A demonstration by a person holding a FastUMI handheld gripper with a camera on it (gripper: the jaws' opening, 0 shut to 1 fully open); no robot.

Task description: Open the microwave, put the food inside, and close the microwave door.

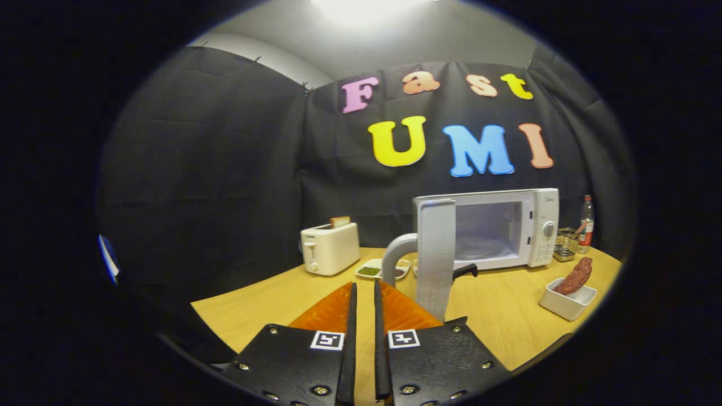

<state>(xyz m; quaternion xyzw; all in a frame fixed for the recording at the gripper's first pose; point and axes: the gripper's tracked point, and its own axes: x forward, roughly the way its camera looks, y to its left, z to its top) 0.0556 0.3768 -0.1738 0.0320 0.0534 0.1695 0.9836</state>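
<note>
The microwave (496, 228) door (435, 256) is seen swung open, edge-on, just ahead at one o'clock. The gripper (362, 293) is held nearly closed, nothing clamped. The food (574, 276) is found in a white dish (566, 303) on the counter (496, 316) at three o'clock, long axis tilted upward, so a rightward swing is judged next.

Microwave (507, 228) door (435, 256) swung open; gripper (362, 290) jaws nearly closed, empty.
</note>
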